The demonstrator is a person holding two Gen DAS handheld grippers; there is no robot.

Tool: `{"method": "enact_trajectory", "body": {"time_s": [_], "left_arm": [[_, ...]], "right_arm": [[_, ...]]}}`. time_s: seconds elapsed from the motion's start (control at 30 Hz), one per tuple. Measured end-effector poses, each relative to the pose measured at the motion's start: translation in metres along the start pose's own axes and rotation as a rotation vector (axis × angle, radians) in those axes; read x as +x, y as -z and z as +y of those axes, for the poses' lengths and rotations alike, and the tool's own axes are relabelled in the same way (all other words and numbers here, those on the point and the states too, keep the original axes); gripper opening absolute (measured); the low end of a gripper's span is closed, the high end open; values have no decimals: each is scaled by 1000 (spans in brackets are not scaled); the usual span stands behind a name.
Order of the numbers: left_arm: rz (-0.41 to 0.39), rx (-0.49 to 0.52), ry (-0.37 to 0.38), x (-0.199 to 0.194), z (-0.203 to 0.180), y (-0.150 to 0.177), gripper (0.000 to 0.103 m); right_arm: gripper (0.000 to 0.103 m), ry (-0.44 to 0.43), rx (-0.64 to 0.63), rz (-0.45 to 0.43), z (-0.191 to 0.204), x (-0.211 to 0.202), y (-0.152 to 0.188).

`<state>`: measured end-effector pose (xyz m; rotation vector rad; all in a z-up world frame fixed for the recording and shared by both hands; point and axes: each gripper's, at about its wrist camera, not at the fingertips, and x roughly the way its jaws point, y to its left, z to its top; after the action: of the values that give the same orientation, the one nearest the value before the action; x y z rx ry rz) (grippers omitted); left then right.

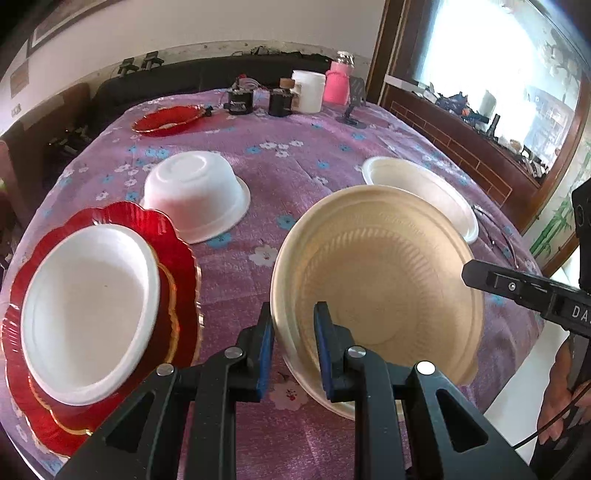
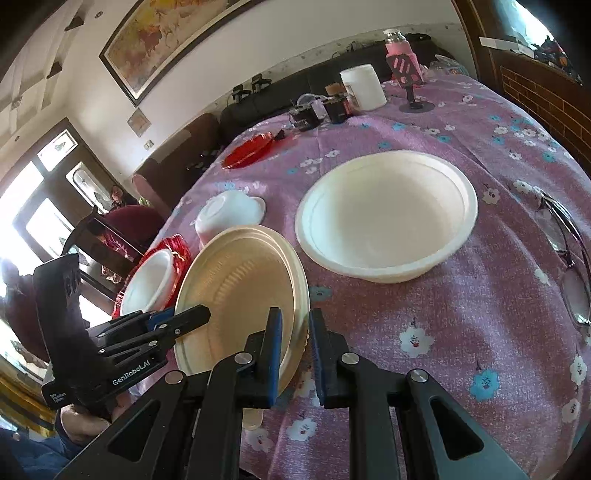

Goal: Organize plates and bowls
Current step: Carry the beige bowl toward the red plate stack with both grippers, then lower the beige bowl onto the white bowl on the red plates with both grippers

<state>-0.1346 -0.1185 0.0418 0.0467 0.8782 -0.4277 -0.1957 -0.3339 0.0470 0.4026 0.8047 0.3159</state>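
Jaws of our left gripper (image 1: 293, 347) and right gripper (image 2: 295, 350) pinch the tilted beige ribbed paper bowl (image 1: 376, 280) at its nine and three o'clock rims.

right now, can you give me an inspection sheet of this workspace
surface: table under a purple floral cloth.
job's things: beige bowl tilted, off the cloth; white bowl on red plates; upside-down white bowl; large white bowl upright; another red plate far back.
clutter: white jar, pink bottle, small dark containers, eyeglasses.
grippers: left tool and right tool each pinch the beige bowl's rim.
cables: thin black cable by the person's hand.
surroundings: framed painting, dark sofa, window.
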Motion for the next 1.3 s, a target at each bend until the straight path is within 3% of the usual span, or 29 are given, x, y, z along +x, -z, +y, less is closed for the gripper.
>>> {"method": "enact_trajectory", "body": {"time_s": [0.43, 0.77, 1.03, 1.3], "left_arm": [[-87, -48, -38, -35, 25, -12, 21], [-171, -145, -109, -79, 74, -17, 21], [-200, -236, -180, -101, 118, -10, 22], [-193, -313, -224, -106, 152, 1, 22]], "right_arm": [[16, -60, -55, -31, 34, 3, -23], [16, -165, -132, -46, 88, 22, -53], [17, -247, -160, 16, 130, 63, -66], [17, -265, -152, 99, 148, 110, -64]]}}
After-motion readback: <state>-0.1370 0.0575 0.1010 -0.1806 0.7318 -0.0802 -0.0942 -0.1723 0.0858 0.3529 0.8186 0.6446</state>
